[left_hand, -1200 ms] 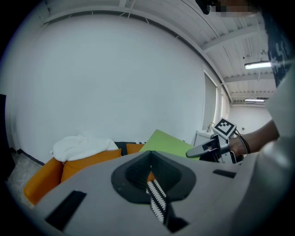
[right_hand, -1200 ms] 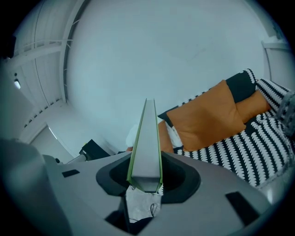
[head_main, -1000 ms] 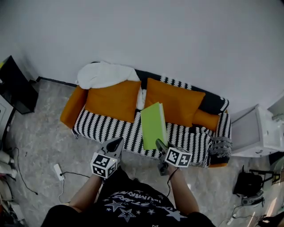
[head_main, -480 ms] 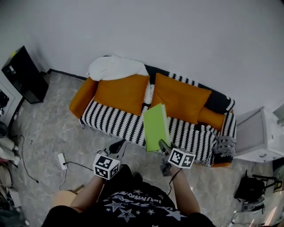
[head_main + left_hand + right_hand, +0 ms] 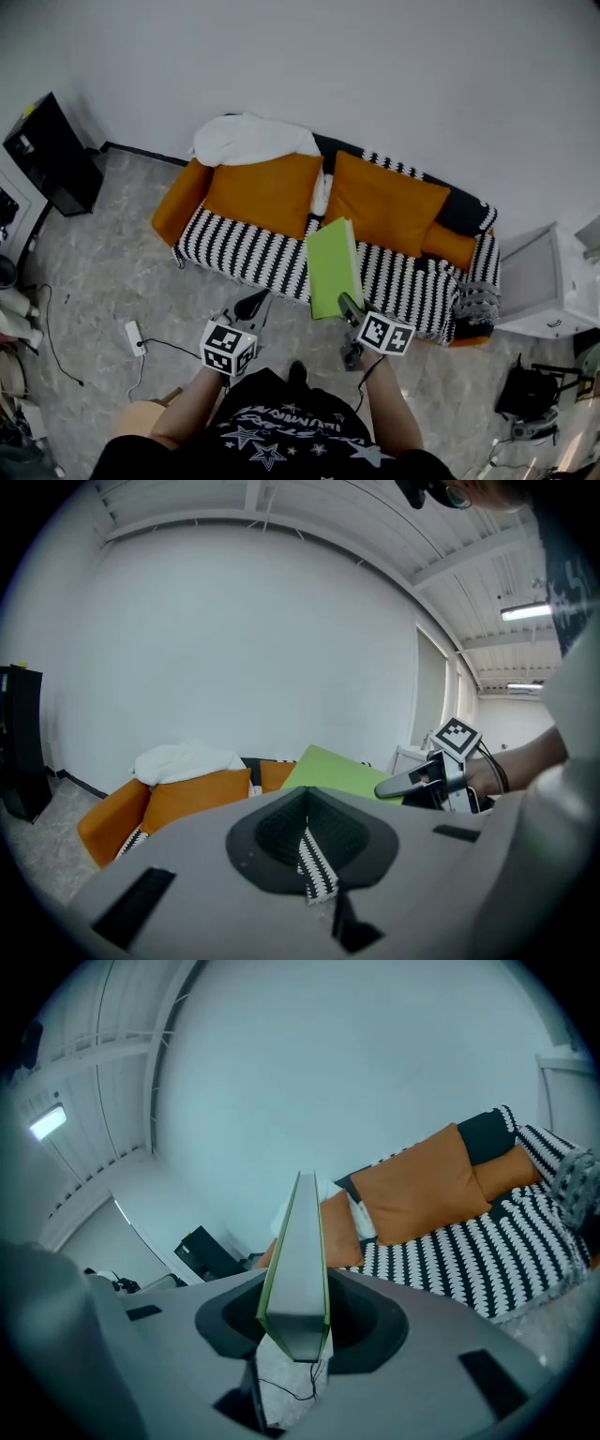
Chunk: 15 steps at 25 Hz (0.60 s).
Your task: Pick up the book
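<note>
A thin green book (image 5: 333, 267) hangs in the air in front of a black-and-white striped sofa (image 5: 244, 253) with orange cushions. My right gripper (image 5: 349, 309) is shut on the book's near lower edge. In the right gripper view the book (image 5: 298, 1260) stands edge-on between the jaws, pointing toward the sofa (image 5: 487, 1251). My left gripper (image 5: 251, 305) hovers over the floor to the book's left, shut with nothing in it. In the left gripper view its toothed pads (image 5: 314, 860) mesh together, and the book (image 5: 337, 772) and right gripper (image 5: 433, 778) show beyond.
A white blanket (image 5: 253, 141) lies on the sofa's back. A black cabinet (image 5: 52, 155) stands at the left wall, a white cabinet (image 5: 544, 281) to the sofa's right. On the marbled floor lie a power strip (image 5: 136, 337) with a cable and a black bag (image 5: 530, 394).
Both grippers have drawn back from the sofa toward the person, the right one still carrying the green book. The jaws of both are unchanged.
</note>
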Available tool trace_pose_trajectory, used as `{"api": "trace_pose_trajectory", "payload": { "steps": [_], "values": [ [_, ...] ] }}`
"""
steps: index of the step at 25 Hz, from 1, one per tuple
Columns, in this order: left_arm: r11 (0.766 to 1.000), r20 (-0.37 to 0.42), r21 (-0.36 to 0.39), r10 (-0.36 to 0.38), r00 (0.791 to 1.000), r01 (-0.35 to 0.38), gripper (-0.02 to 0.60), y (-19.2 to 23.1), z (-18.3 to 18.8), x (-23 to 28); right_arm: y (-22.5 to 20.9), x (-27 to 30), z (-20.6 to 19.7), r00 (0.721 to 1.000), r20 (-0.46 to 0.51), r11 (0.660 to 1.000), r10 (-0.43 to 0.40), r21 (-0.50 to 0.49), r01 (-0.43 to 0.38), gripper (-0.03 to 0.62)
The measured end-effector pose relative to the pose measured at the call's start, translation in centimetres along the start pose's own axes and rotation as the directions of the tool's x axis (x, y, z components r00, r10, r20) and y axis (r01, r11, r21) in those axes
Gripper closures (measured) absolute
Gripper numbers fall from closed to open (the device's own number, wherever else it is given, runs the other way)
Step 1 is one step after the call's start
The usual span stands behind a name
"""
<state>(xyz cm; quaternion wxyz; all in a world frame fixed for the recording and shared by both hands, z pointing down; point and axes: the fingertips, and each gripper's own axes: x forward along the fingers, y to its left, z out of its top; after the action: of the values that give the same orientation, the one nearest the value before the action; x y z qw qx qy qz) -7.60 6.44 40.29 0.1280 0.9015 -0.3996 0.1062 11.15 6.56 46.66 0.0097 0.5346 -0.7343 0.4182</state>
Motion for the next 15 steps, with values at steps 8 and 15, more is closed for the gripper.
{"api": "trace_pose_trajectory", "payload": {
  "steps": [8, 15],
  "values": [
    [1.000, 0.006, 0.004, -0.023, 1.000, 0.023, 0.577, 1.5, -0.4, -4.2, 3.7, -1.6, -1.3, 0.999, 0.047, 1.000, -0.012, 0.005, 0.012, 0.442],
    [0.997, 0.002, 0.029, -0.069, 0.998, 0.069, 0.577, 0.8, -0.6, -5.0, 5.1, -2.9, -3.5, 0.999, 0.029, 1.000, -0.014, -0.010, 0.014, 0.442]
  ]
}}
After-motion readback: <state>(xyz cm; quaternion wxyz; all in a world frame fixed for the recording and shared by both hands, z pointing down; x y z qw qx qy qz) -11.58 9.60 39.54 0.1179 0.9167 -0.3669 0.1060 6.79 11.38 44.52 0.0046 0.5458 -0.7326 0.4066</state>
